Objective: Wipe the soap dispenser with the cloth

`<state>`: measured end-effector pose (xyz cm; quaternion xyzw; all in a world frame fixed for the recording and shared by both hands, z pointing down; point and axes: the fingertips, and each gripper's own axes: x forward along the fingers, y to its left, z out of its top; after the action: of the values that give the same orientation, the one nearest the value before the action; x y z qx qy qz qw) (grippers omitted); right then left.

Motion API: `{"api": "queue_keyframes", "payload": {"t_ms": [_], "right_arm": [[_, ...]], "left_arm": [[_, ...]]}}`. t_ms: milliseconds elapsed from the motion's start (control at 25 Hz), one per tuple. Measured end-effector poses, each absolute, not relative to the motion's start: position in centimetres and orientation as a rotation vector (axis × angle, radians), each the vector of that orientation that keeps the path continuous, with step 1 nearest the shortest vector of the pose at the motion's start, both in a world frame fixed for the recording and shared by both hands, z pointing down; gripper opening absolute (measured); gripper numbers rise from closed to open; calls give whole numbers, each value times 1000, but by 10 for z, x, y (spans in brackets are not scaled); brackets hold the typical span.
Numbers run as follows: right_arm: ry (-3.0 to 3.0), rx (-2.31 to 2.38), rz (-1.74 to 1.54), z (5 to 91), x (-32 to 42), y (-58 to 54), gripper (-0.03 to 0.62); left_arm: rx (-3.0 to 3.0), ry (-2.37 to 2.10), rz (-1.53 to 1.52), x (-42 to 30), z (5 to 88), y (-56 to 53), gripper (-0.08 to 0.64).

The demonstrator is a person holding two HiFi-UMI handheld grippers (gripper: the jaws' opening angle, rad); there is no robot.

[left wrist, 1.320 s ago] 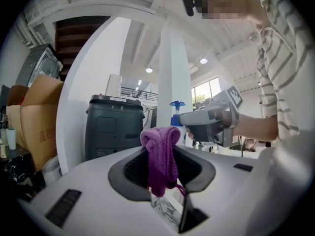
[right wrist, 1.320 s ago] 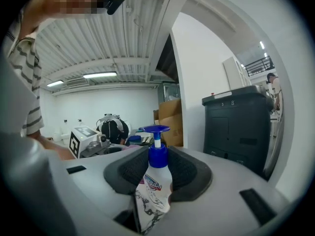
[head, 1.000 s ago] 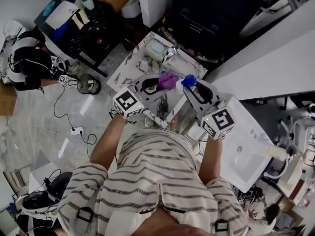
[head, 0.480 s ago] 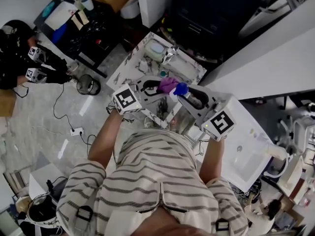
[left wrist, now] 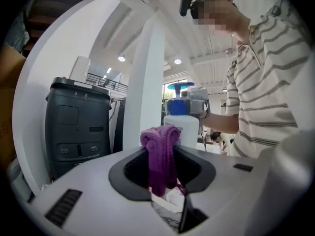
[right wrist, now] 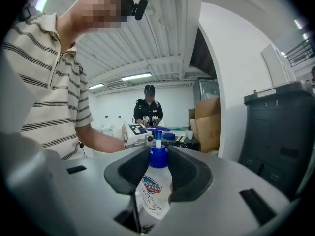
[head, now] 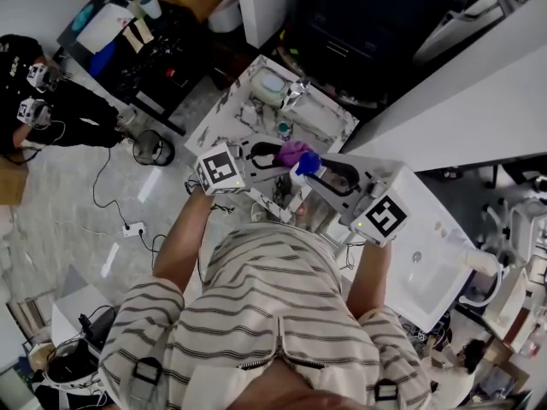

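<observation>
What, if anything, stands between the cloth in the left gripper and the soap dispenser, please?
Nothing visible: the cloth in the left gripper sits right before the soap dispenser held in the right gripper; whether they touch is unclear.

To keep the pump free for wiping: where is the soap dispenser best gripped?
Probably grip the soap dispenser on its white body, below the blue collar, from the side, as the right gripper holds it: the body is broad, the pump narrow.
</observation>
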<state>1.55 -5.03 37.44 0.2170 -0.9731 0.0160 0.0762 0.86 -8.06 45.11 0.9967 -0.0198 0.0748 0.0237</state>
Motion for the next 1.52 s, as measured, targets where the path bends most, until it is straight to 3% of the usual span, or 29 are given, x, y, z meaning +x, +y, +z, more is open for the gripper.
{"api": "queue_keyframes", "payload": {"t_ms": [960, 1520], "right_arm": [[-2921, 850, 133, 377, 29, -70, 132], [-2742, 1390, 181, 395, 55, -112, 132]], "left_arm": [[2988, -301, 210, -15, 462, -84, 121], [2976, -643, 151, -17, 448, -103, 121]]}}
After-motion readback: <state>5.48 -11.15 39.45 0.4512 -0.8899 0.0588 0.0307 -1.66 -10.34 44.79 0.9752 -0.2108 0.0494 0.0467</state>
